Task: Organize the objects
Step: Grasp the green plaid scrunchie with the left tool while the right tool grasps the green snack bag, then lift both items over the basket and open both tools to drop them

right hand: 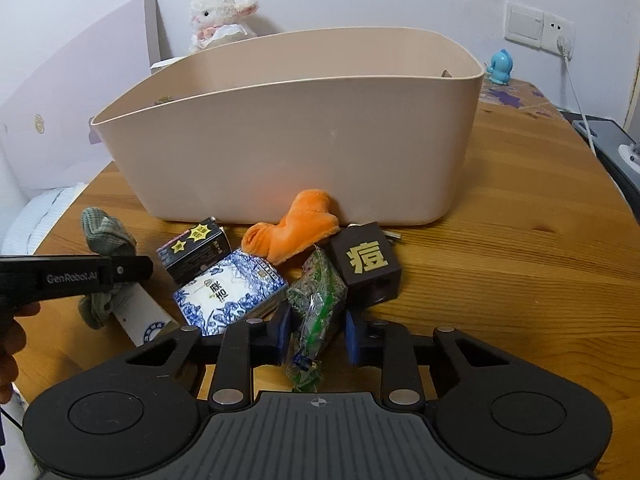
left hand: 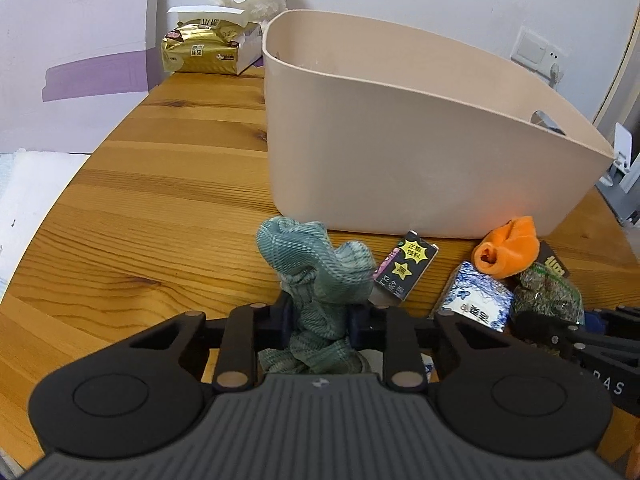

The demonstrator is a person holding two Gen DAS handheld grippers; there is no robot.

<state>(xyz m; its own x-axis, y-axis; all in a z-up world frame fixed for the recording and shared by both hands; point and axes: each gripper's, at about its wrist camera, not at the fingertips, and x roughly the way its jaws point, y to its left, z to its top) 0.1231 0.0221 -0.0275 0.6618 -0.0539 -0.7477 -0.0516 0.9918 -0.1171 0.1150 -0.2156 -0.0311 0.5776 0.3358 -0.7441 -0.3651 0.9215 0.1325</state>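
Observation:
A crumpled green cloth [left hand: 320, 272] stands pinched between the fingers of my left gripper [left hand: 320, 318], just in front of the beige bin [left hand: 400, 160]. In the right wrist view that cloth [right hand: 106, 232] hangs above and below the left gripper [right hand: 136, 270]. My right gripper [right hand: 318, 334] has its blue pads against both sides of a green plastic packet [right hand: 316, 300] lying on the table. Around it lie a blue-and-white box [right hand: 228, 296], a black starred box [right hand: 196, 248], an orange plush piece [right hand: 296, 228] and a brown cube box [right hand: 366, 266].
The bin [right hand: 280, 152] is tall and open-topped. A white tube [right hand: 140, 316] lies under the left gripper. Behind the bin sit a tissue pack [left hand: 200, 48] and a plush sheep [right hand: 220, 16]. A blue figure [right hand: 500, 66] and a cable [right hand: 576, 96] are at the back right.

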